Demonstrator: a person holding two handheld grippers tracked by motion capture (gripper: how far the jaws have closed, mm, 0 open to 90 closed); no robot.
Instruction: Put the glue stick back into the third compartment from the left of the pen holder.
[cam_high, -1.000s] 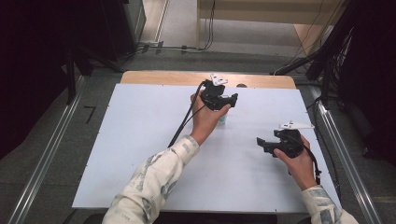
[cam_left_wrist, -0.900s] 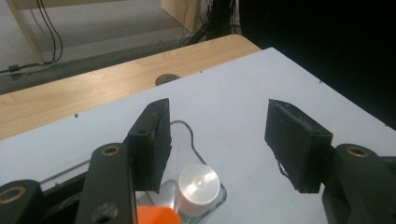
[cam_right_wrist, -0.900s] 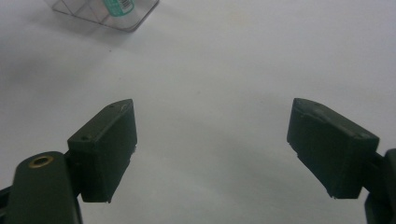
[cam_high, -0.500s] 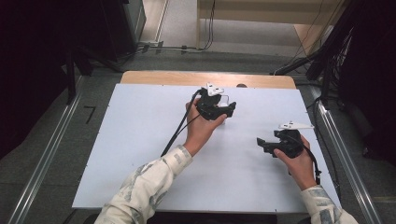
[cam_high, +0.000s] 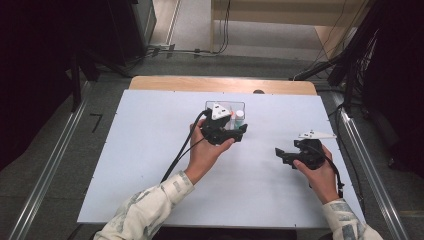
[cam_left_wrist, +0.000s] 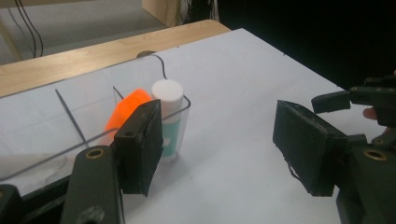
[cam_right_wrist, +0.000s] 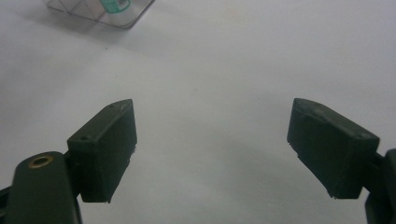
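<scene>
A clear plastic container (cam_high: 225, 106) stands at the back middle of the white table (cam_high: 140, 150). In it are a white-capped bottle (cam_high: 239, 118) with a teal label and an orange object (cam_high: 232, 120). My left gripper (cam_high: 241, 134) sits just in front of the container. Its jaws have just been opening and stand open with nothing between them. In the left gripper view the container (cam_left_wrist: 88, 107), the bottle (cam_left_wrist: 167, 116) and the orange object (cam_left_wrist: 122, 111) lie behind the left jaw of the gripper (cam_left_wrist: 219, 144). My right gripper (cam_high: 280, 155) (cam_right_wrist: 212, 149) is open over bare table.
A wooden strip (cam_high: 220, 84) runs along the table's far edge. Metal rails (cam_high: 45, 175) flank both sides and cables lie on the floor behind. In the right gripper view, the container's corner (cam_right_wrist: 107, 14) shows at top left.
My left gripper has drawn back toward the person, uncovering the container with the bottle and the orange object. The right hand has stayed where it was.
</scene>
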